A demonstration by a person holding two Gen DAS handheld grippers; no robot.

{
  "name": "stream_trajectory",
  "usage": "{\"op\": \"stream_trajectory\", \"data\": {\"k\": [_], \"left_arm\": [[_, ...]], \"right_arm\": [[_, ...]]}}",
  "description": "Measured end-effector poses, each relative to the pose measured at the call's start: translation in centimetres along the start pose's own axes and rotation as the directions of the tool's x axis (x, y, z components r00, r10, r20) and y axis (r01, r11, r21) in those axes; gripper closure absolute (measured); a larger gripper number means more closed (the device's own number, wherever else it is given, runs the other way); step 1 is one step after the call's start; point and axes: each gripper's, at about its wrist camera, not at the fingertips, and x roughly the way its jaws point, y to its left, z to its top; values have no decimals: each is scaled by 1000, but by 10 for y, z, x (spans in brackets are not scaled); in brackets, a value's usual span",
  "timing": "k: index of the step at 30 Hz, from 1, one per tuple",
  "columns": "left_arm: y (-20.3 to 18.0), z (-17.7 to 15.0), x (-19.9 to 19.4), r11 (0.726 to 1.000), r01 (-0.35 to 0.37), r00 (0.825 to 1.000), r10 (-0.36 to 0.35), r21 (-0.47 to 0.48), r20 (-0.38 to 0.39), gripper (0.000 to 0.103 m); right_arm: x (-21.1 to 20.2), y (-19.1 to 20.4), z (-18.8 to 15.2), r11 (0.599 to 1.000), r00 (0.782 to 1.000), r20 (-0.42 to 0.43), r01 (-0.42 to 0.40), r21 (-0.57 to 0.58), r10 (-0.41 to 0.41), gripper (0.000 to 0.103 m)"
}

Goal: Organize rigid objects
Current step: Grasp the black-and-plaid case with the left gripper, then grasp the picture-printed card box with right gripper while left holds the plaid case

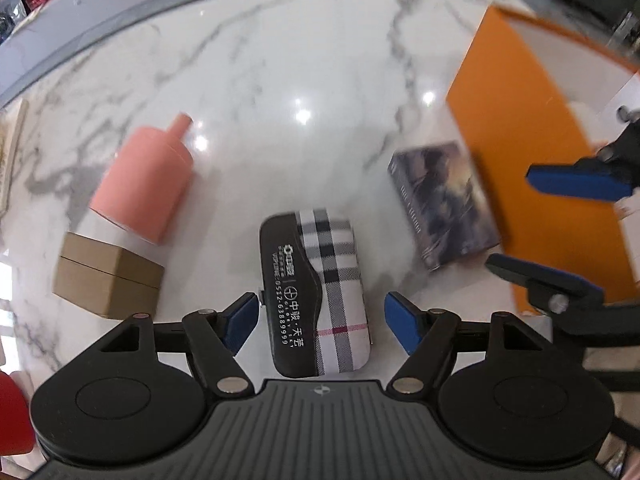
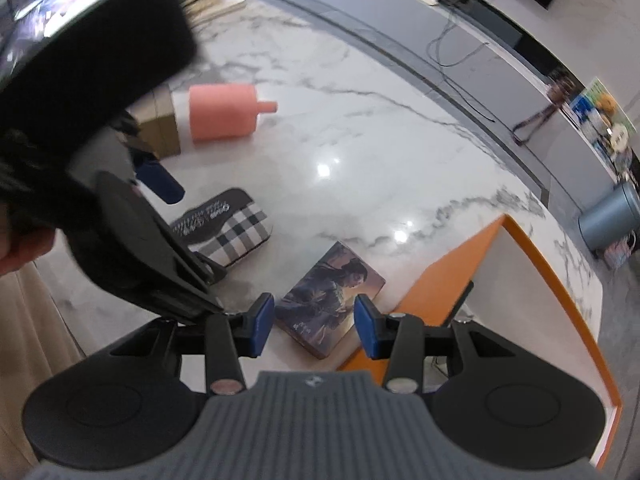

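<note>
A black-and-plaid case [image 1: 320, 288] [image 2: 232, 228] lies flat on the marble table [image 1: 280, 80]. My left gripper [image 1: 320, 322] points down over its near end, open, with a blue pad on each side and neither touching it. A small picture-printed box [image 1: 440, 204] [image 2: 332, 292] lies beside the tall orange box [image 1: 520, 120] [image 2: 440, 264], which is white inside. My right gripper [image 2: 315, 326] [image 1: 507, 219] hovers over the picture box's near end by the orange wall. Its pads stand narrowly apart and touch nothing.
A pink bottle-shaped cylinder [image 1: 144, 184] [image 2: 222, 114] lies on its side next to a brown cardboard box [image 1: 108, 276] [image 2: 160, 132] at the left. A grey bin [image 2: 608, 216] stands beyond the table's far edge. A red object [image 1: 12, 412] sits at the near left.
</note>
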Motion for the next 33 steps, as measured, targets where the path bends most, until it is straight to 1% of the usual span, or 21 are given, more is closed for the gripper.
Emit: {"op": "stream_trajectory", "data": {"k": [3, 6, 8, 11, 12, 16, 19, 21, 23, 24, 26, 27, 28, 33], "left_arm": [[0, -2, 9, 1000, -9, 1000, 9, -10, -19, 18], [1, -3, 15, 1000, -13, 1000, 13, -22, -26, 16], [4, -3, 16, 999, -18, 1000, 17, -29, -25, 19], [9, -7, 21, 999, 3, 1000, -5, -54, -27, 21], [10, -8, 20, 999, 6, 1000, -7, -51, -20, 24], [13, -10, 18, 997, -1, 1000, 1, -72, 0, 24], [27, -11, 16, 991, -16, 1000, 18, -134, 14, 24], [34, -12, 16, 985, -23, 999, 28, -169, 28, 25], [40, -15, 15, 980, -24, 999, 33, -198, 44, 25], [41, -17, 14, 978, -22, 998, 33, -209, 51, 25], [45, -19, 13, 974, -12, 997, 28, -225, 68, 25], [46, -20, 12, 973, -7, 997, 24, -230, 72, 25], [47, -21, 12, 972, -1, 997, 20, -234, 77, 25], [49, -23, 11, 969, 16, 996, 7, -247, 91, 25]], "right_arm": [[8, 2, 2, 999, 1000, -24, 5, -52, -6, 59], [17, 3, 5, 996, 999, -47, -7, -94, 3, 59], [25, 5, 7, 991, 998, -66, -16, -136, 7, 59], [35, 8, 10, 980, 995, -101, -35, -197, 15, 58], [37, 9, 11, 976, 994, -111, -39, -215, 15, 58], [47, 16, 16, 950, 985, -172, -59, -307, 6, 57], [57, 22, 19, 922, 972, -236, -82, -379, -11, 56], [65, 27, 20, 903, 959, -282, -95, -420, -30, 55], [73, 31, 20, 887, 946, -320, -103, -450, -52, 50], [77, 33, 21, 882, 939, -338, -106, -459, -63, 50], [86, 34, 21, 877, 922, -379, -116, -467, -80, 50], [90, 35, 21, 877, 914, -395, -117, -465, -87, 48], [94, 35, 22, 877, 910, -403, -112, -468, -99, 44], [101, 32, 29, 883, 898, -422, -97, -459, -121, 42]]}}
